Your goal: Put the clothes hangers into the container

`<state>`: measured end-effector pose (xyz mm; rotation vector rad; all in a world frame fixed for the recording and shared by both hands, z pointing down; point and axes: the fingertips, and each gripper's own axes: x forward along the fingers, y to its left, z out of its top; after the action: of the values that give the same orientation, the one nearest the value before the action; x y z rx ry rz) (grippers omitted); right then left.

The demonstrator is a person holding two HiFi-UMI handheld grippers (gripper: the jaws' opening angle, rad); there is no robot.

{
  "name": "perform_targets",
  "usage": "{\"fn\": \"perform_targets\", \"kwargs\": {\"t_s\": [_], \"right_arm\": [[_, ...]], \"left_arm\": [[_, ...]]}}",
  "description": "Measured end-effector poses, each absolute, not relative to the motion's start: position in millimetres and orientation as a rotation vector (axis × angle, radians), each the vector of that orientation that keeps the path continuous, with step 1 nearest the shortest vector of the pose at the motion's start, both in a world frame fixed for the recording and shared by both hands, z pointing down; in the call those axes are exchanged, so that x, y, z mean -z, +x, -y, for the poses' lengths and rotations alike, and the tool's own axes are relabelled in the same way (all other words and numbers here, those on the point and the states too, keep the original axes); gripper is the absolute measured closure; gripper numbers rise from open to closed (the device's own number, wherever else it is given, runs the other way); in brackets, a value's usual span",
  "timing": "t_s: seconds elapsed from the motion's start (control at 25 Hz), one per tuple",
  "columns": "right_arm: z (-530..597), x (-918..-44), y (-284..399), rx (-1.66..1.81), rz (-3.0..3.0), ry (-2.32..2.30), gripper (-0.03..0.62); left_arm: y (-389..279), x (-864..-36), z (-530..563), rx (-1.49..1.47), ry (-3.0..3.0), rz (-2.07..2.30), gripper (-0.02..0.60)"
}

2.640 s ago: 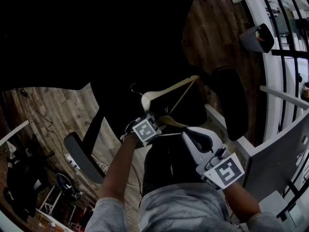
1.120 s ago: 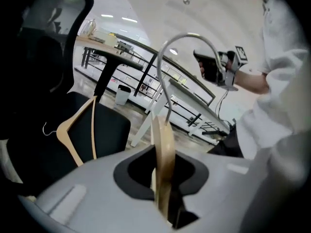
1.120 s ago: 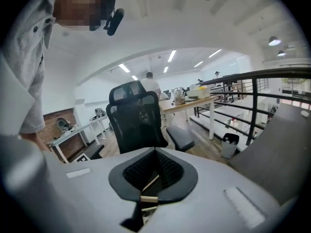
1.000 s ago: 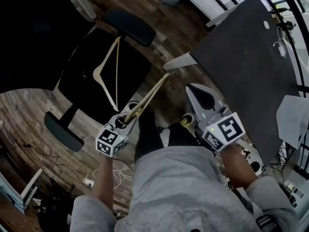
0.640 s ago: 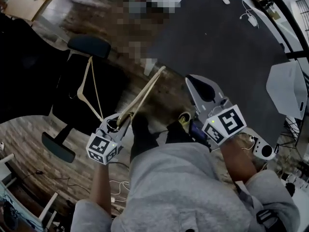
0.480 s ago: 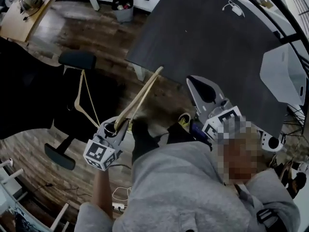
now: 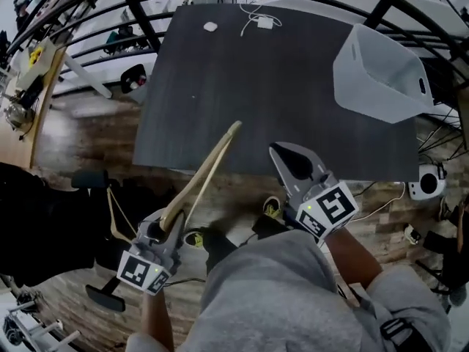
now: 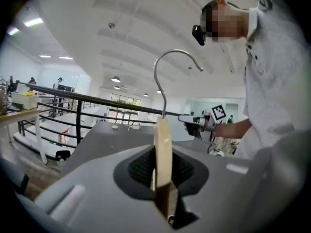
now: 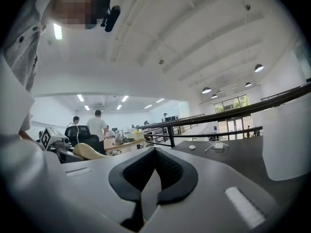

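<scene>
Moved: left gripper (image 7: 170, 224), clamped on wooden hanger (image 7: 207, 169), came up to near edge of table (image 7: 242, 86) | right gripper (image 7: 284, 156) beside it, jaws closed, empty | container (image 7: 381, 79) now in view, far right on table.

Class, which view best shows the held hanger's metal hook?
The left gripper view: the hook stands clear against the ceiling. The head view shows only the hanger's wooden arm, the right gripper view only a wooden tip.
</scene>
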<state>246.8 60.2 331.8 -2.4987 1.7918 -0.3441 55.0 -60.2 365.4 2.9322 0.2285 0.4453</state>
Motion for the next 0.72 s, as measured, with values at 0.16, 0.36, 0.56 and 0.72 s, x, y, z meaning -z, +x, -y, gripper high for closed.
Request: {"fn": "perform_targets", "kwargs": {"t_s": [0.16,0.36,0.56,0.72], "right_arm": [[-124.9,-327.6,282.2,0.304,-1.675,-2.543,0.595],[-211.9,-315.5,319.3,0.219,-1.533,-2.619,0.595],[-274.7,-306.4,351.6,0.153,-1.409,-2.666,0.597],[-317.4,-302.8,375.0,0.121,-1.305,-2.701,0.596]], "left_arm": [[120.2,-330.7,27.9,-0.358,2.99,-0.271,0.531],[209.2,-274.9,-29.0,-0.17,3.076,-0.366,0.531],[294.1,-229.4,-95.8,0.005,3.091,-0.56,0.531],[354.9,-203.8,-149.4,0.071,3.096,-0.689,0.531]]}}
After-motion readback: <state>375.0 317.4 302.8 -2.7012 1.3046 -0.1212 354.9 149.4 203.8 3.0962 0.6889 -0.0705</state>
